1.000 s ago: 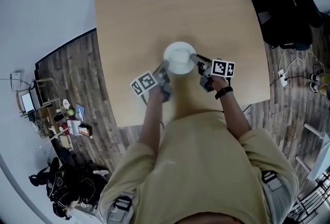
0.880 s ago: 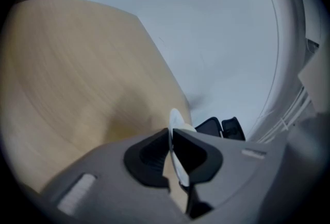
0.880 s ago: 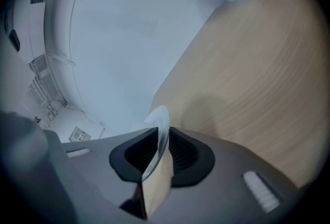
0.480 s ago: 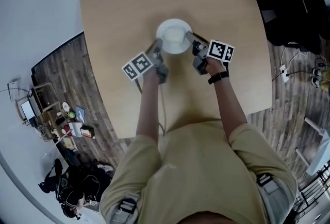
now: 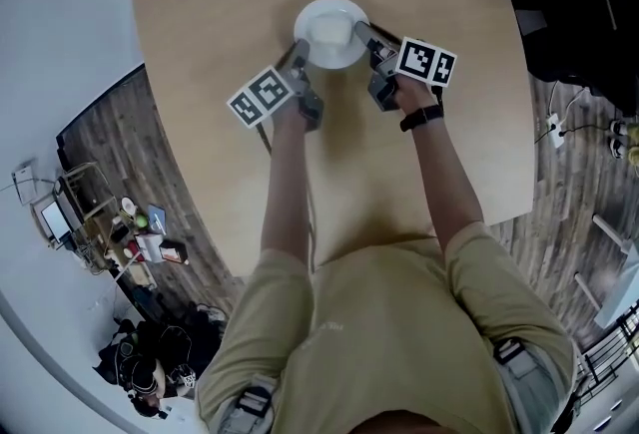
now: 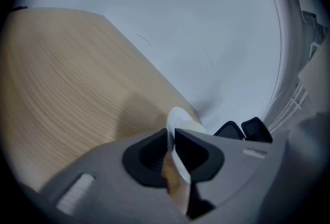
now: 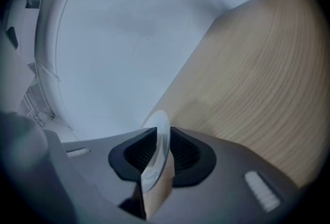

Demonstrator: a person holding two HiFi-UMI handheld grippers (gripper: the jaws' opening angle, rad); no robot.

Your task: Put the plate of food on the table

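Holds a white plate [image 5: 331, 31] at the far middle of the pale wooden worktop [image 5: 399, 173], 1 hand-held gripper on each side of it and both arms stretched forward. Grasps the plate's left edge with the left hand-held gripper [image 5: 298, 54]; in the left gripper view, thin white rim [image 6: 178, 121] standing between the 2 dark ribbed pads [image 6: 147, 158] and pinched there, jaws having just been easing slightly apart. Grasps the opposite edge with the right hand-held gripper [image 5: 365, 31] in the same way: in the right gripper view, rim [image 7: 160, 139] between the ribbed pads [image 7: 185, 155], touched on both faces, jaws likewise having just been opening a little. Cannot tell whether the plate's underside rests on the worktop or hangs just above it. Looks plain white from above, contents too small to make out. Carries a left marker cube [image 5: 260, 96] and a right marker cube [image 5: 427, 62] on the grippers, and a dark band [image 5: 420, 117] on the right wrist. Beyond the worktop's edges, dark plank floor [image 5: 140, 153] on the left and black clothing [image 5: 574, 13] on the right.
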